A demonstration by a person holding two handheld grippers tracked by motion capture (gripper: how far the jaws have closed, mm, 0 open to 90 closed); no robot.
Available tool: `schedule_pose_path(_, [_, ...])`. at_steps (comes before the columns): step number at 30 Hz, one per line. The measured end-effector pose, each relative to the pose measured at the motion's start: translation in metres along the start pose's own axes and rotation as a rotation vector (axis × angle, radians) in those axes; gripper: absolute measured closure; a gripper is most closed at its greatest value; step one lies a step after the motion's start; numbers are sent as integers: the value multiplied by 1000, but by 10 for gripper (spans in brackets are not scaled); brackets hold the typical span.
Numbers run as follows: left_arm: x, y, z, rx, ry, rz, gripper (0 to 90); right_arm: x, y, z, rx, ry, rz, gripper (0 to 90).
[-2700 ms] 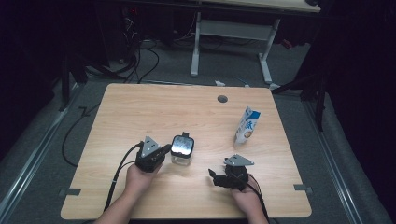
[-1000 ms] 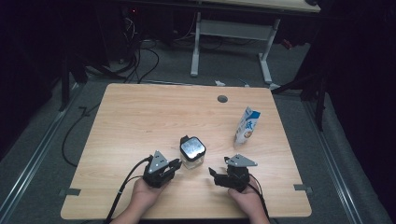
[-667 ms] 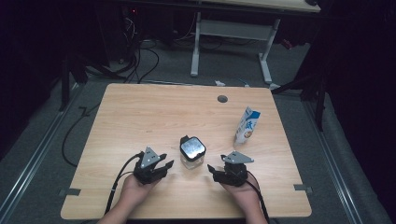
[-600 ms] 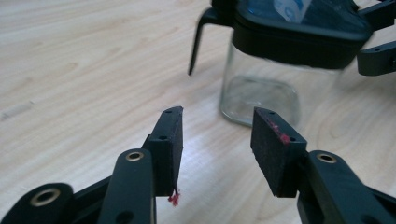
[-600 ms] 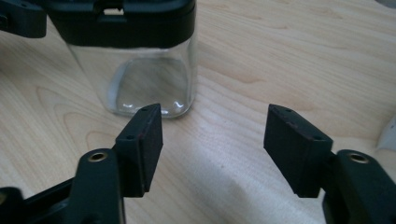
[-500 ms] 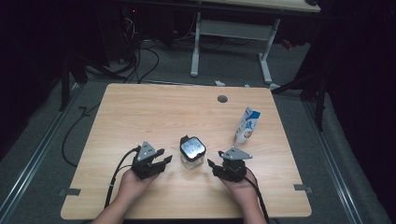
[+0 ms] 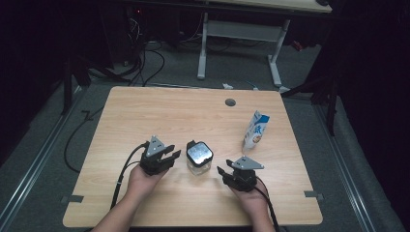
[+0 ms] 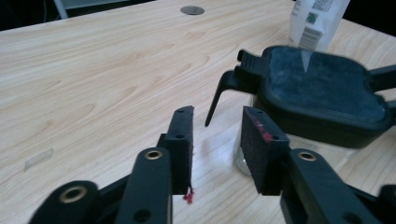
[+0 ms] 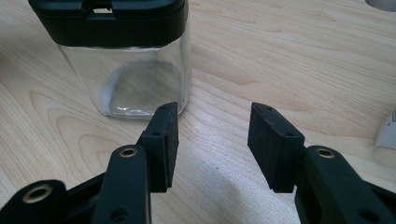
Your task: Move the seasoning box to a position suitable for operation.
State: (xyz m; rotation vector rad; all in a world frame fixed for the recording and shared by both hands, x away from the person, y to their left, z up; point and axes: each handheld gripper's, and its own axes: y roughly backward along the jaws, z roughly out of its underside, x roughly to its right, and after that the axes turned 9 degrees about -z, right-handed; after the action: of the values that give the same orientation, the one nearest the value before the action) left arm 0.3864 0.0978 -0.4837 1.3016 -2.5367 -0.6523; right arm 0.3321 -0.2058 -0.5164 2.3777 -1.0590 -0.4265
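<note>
A clear square jar (image 7: 199, 157) with a black clip lid (image 8: 322, 95) stands upright on the wooden table (image 7: 145, 111), between my two grippers. My left gripper (image 7: 173, 155) lies just left of the jar, pointing at it. Its jaws have just been closing, part open around bare table, and the right pad (image 8: 261, 149) is close to the glass. My right gripper (image 7: 223, 173) sits to the jar's right and nearer the front edge. Those jaws have also just been closing, with nothing between them (image 9: 212, 128), and the jar (image 9: 126, 56) stands ahead to the left.
A blue and white milk carton (image 7: 255, 129) stands upright at the right of the table, behind the right gripper. A round cable hole (image 7: 230, 102) lies near the far edge. Cables trail from both grippers off the front edge.
My left gripper has drawn back from the jar's side, moving left and away from the front edge. The right gripper's jaws have narrowed. The jar has stayed put.
</note>
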Motion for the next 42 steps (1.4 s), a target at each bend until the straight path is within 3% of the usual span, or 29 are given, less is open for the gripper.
schedule_pose_path(7, [0, -6, -12, 12, 30, 16, 778, -2, -2, 0, 1, -5, -30, 600])
schedule_pose_path(9, [1, -7, -15, 35, 34, 11, 788, -3, -2, -1, 0, -11, -39, 628])
schedule_pose_path(15, [5, -11, -27, 49, 18, 1, 852, -4, 0, -2, 11, -13, -53, 697])
schedule_pose_path(20, [9, -17, -35, 63, 16, 5, 873, -6, 1, -3, 5, -8, -52, 784])
schedule_pose_path(23, [11, -20, -37, 70, 8, 26, 872, -7, 1, -4, 11, 0, -54, 898])
schedule_pose_path(28, [12, -27, -38, 55, -16, 15, 897, -9, 1, -5, 16, 8, -49, 899])
schedule_pose_path(33, [16, -33, -37, 31, -58, 33, 899, -9, 0, -5, 15, 2, -61, 897])
schedule_pose_path(42, [18, -37, -37, 30, -65, 30, 900, -10, -1, -4, 11, 9, -74, 885])
